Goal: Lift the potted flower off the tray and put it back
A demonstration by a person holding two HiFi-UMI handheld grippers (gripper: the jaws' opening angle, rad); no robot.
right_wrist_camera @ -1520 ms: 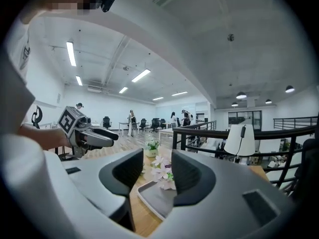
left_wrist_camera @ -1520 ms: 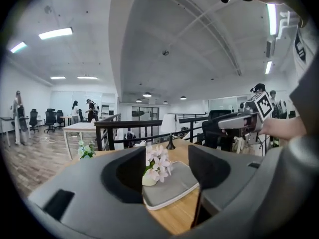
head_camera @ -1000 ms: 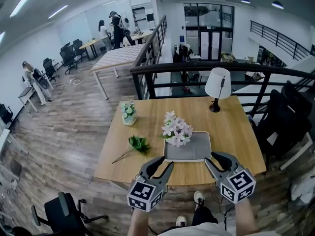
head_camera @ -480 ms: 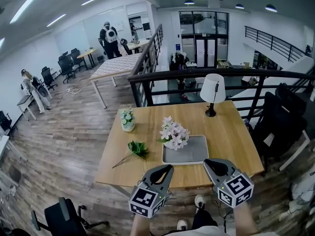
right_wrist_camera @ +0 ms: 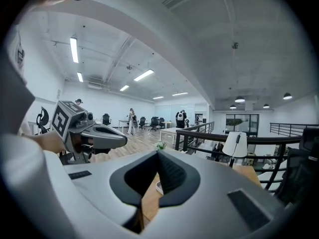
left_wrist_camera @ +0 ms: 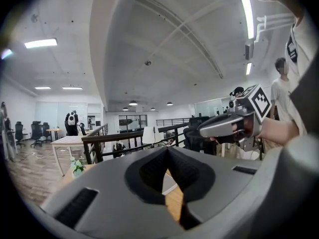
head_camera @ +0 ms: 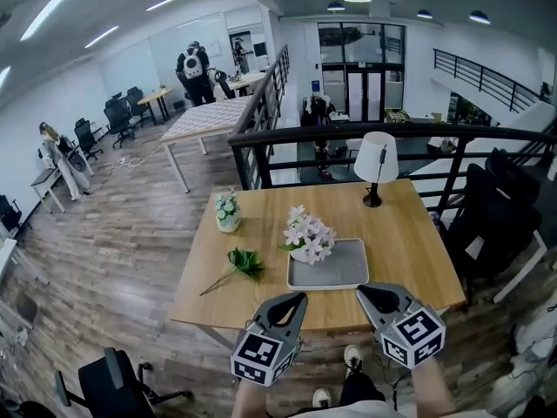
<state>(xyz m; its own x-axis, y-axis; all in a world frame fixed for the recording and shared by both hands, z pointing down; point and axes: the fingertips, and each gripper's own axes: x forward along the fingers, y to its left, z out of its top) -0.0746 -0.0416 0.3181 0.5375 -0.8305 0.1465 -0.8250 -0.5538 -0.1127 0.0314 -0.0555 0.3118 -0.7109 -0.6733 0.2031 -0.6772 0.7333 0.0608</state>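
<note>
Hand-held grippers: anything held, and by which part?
Nothing. The left hand-held gripper and right hand-held gripper have just closed, empty; flower sits on tray.

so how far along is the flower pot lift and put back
Done: cannot tell. The potted flower stands on the tray, which fits either not started or already returned. In hand: nothing. The left gripper and right gripper have just closed with nothing between their jaws, at the near edge of the table, short of the tray. Left: if no lift has happened, all of it.
</note>
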